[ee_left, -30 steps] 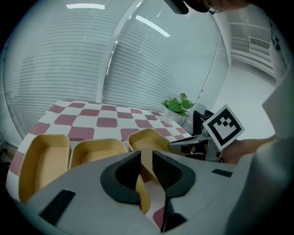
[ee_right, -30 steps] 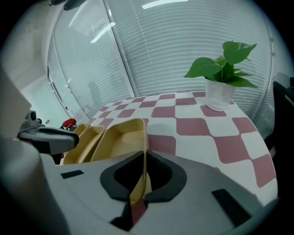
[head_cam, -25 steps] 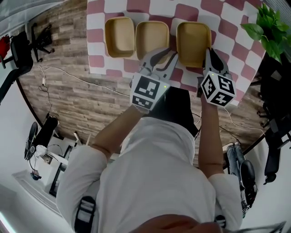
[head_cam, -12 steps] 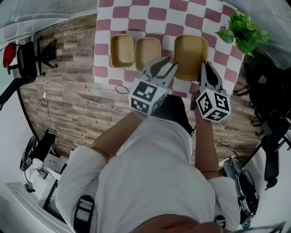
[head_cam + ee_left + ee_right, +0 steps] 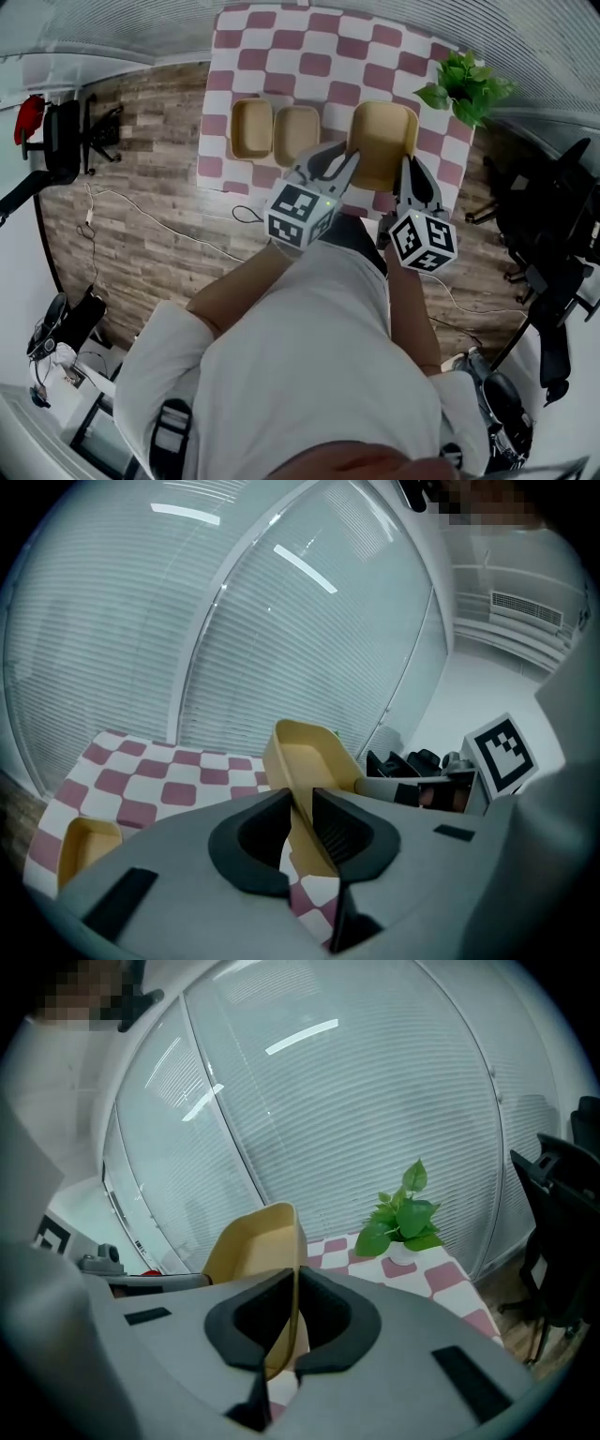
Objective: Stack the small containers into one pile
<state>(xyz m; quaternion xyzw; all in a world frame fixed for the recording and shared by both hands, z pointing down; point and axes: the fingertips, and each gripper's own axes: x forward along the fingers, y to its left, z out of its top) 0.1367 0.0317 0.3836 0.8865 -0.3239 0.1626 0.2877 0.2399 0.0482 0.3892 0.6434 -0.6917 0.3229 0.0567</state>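
Head view: L gripper [image 5: 342, 161] & R gripper [image 5: 410, 173] each clamp a side wall of tan rectangular open container [image 5: 382, 142], held over pink-white checked worktop [image 5: 309, 47] near edge; 2 smaller tan containers [image 5: 251, 128] [image 5: 296, 134] sit on worktop.
L gripper view: jaws pinched tight on container wall [image 5: 305, 757].
R gripper view: same, opposite wall [image 5: 258, 1241].

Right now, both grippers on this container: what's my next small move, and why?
Probably carry the held container leftward over the middle container. The left gripper and right gripper are shut on its opposite rims, and the middle container sits open on the table beside it.
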